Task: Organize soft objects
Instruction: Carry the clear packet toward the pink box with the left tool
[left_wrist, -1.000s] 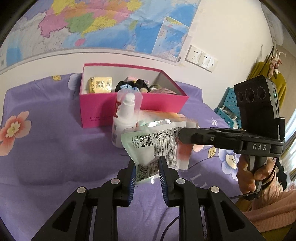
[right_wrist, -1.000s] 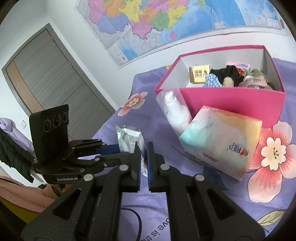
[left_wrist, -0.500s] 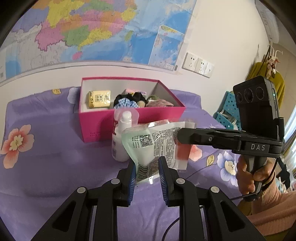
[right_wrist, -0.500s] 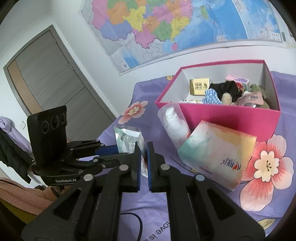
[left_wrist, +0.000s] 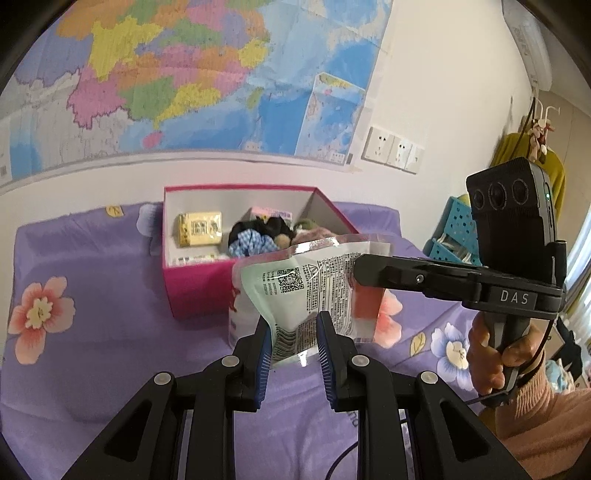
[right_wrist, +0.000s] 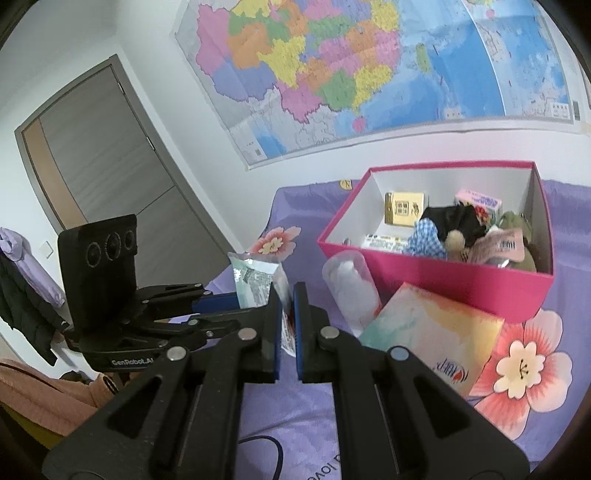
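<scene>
Crinkly plastic pouch (left_wrist: 314, 291) hangs in the air above the purple sheet (left_wrist: 92, 332), short of the pink box (left_wrist: 199, 291). Left gripper (left_wrist: 293, 341) is clamped on its bottom edge, right gripper (right_wrist: 287, 314) pinched on its side edge. Judgement: carry level, keep both holds even so the film does not twist, clear the near wall, then let go over the free floor left of the gold packet (left_wrist: 199, 229).

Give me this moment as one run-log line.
left gripper: shut on sachet | right gripper: shut on same sachet | sachet: held above bedsheet | pink box: open
</scene>
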